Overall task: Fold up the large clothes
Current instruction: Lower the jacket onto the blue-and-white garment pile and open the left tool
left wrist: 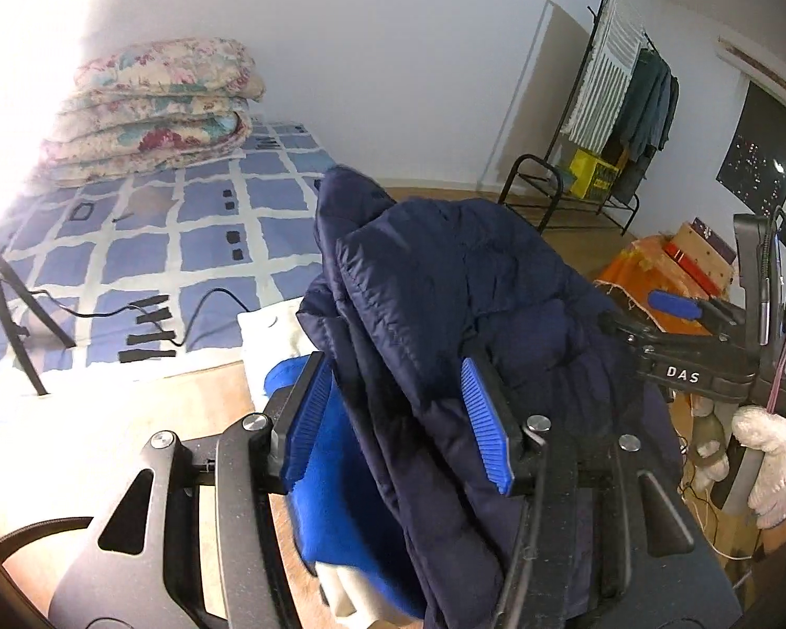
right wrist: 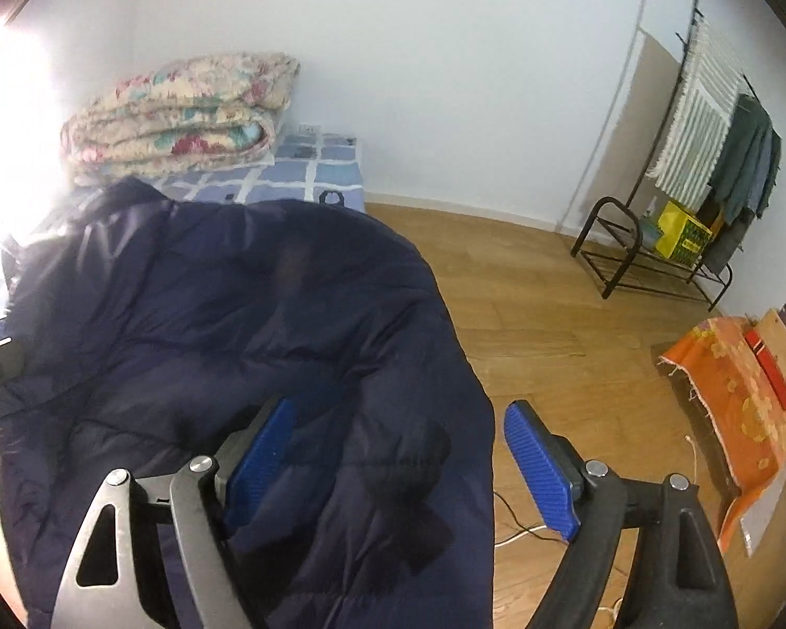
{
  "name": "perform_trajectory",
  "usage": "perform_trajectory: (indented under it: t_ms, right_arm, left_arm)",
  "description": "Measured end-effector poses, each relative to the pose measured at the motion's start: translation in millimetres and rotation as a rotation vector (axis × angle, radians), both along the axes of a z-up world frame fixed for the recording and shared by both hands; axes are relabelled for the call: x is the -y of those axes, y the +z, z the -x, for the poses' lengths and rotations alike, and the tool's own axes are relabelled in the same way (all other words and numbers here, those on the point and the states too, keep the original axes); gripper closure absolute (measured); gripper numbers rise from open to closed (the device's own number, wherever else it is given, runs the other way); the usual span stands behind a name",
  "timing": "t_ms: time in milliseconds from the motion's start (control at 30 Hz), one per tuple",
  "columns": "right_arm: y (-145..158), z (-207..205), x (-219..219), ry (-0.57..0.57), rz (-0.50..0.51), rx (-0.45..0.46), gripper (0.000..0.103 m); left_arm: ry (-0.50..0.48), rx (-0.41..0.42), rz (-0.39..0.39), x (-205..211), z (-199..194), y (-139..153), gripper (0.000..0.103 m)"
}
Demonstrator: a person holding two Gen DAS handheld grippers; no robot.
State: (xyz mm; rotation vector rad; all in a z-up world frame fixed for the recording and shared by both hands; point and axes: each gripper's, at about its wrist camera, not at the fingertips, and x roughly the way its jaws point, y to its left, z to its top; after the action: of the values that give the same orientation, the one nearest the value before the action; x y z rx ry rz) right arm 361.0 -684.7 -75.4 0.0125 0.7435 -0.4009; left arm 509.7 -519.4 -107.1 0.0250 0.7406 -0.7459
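Observation:
A dark navy puffer jacket (left wrist: 461,304) is bunched up in the air in front of me. My left gripper (left wrist: 393,414) has its blue pads wide apart, with a thick fold of the jacket lying between them. In the right wrist view the jacket (right wrist: 225,325) fills the left half. My right gripper (right wrist: 398,466) is open too, and the jacket's edge drapes between its pads. The right gripper also shows in the left wrist view (left wrist: 670,314), held by a white-gloved hand (left wrist: 770,461).
Under the jacket lie a bright blue garment (left wrist: 340,498) and a white one (left wrist: 272,335). A bed with a blue checked cover (left wrist: 183,230) carries a folded floral quilt (left wrist: 157,105). A clothes rack (right wrist: 707,167), an orange cloth (right wrist: 739,398) and wooden floor (right wrist: 539,325) lie right.

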Motion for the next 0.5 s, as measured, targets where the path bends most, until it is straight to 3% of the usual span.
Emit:
perform_trajectory:
  t_ms: [267,500]
  right_arm:
    - [15.2,31.9,-19.7,-0.012,-0.034,0.047,0.018]
    - [51.0,83.6,-58.8,0.011,-0.050,0.107,0.018]
  left_arm:
    - [-0.003,0.045,0.015,-37.0,44.2,29.1,0.050]
    - [-0.022,0.128,0.011,-83.4,120.0,75.7,0.050]
